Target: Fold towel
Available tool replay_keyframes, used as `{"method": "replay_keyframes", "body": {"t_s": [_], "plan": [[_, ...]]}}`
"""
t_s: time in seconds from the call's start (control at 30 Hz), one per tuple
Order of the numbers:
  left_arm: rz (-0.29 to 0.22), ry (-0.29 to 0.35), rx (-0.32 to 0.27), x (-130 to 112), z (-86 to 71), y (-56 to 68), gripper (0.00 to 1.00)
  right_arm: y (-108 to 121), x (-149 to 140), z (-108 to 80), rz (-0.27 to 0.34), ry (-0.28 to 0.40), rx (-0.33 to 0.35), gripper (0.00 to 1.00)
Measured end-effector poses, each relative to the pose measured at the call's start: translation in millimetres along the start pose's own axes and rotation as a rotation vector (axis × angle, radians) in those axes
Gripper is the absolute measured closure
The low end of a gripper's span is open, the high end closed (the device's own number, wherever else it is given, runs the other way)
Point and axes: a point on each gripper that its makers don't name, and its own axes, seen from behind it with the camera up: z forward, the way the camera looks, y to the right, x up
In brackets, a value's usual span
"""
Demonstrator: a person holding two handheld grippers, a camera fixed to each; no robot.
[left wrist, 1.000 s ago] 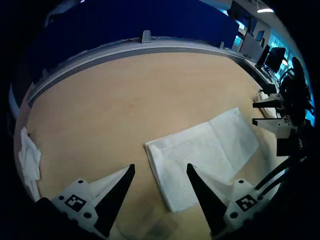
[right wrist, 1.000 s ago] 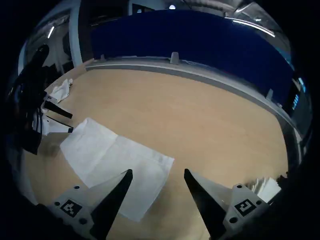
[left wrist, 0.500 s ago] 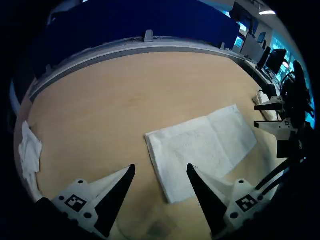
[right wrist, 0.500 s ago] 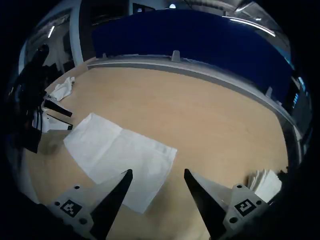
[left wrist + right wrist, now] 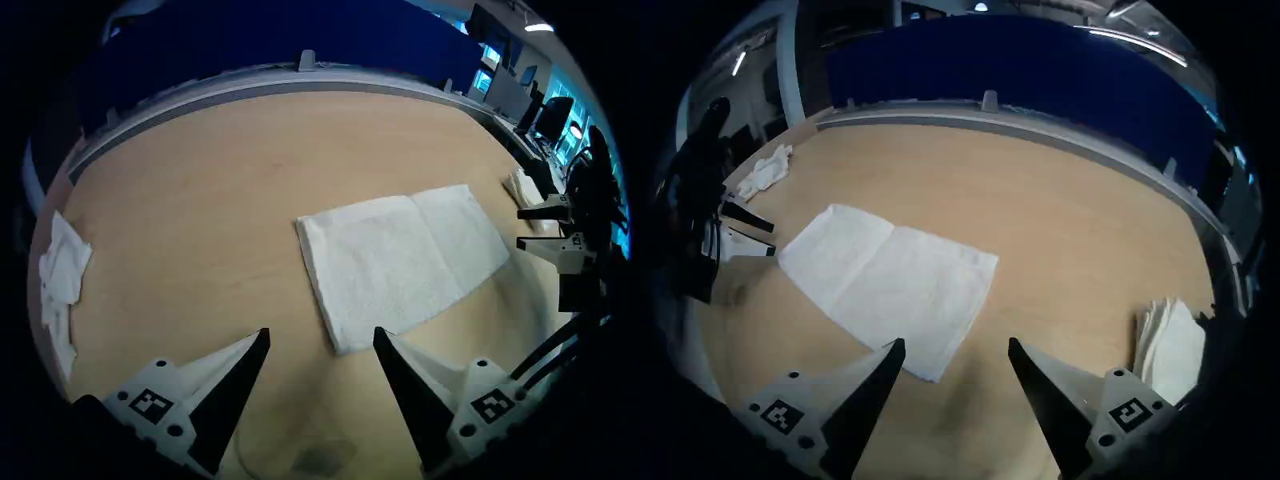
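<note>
Light wood desk [image 5: 240, 176], blue partition [image 5: 1024, 72] behind, ceiling lights.

In the left gripper view, the bare light wooden tabletop [image 5: 200, 200] gives you open passage from 9 round to 1 o'clock. The flat white folded towel [image 5: 400, 264] covers the centre out toward 3 o'clock, where your right gripper [image 5: 520, 229] stands, jaws apart, just beside the towel's end. A crumpled white cloth [image 5: 62, 264] sits at the 9 o'clock edge. The dark blue partition wall [image 5: 280, 32] closes off 12 o'clock. In the right gripper view, a stack of folded white cloths [image 5: 1172, 348] occupies 4 o'clock.
</note>
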Motion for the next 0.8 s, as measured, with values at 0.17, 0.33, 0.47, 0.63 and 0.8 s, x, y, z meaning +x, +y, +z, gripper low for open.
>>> {"method": "replay_keyframes", "body": {"t_s": [0.17, 0.33, 0.47, 0.63, 0.8], "plan": [[-0.004, -0.004, 0.001, -6.6, -1.9, -0.1, 0.04, -1.2, -3.9, -2.8, 0.005, -0.002, -0.004, 0.0], [-0.004, 0.0, 0.001, -6.8, -4.9, 0.8, 0.04, -3.5, -5.3, -4.0, 0.0, -0.004, -0.002, 0.0], [-0.002, 0.002, 0.007, -10.3, -10.4, -0.4, 0.04, -8.3, -10.1, -3.9, -0.016, -0.015, 0.013, 0.0], [-0.015, 0.003, 0.025, -20.9, -19.3, -5.8, 0.04, -13.5, -19.1, -1.2, -0.04, -0.034, 0.028, 0.0], [-0.05, 0.0, 0.052, -36.0, -29.6, -15.5, 0.04, -20.6, -25.5, 1.6, -0.064, -0.053, 0.051, 0.01]]}}
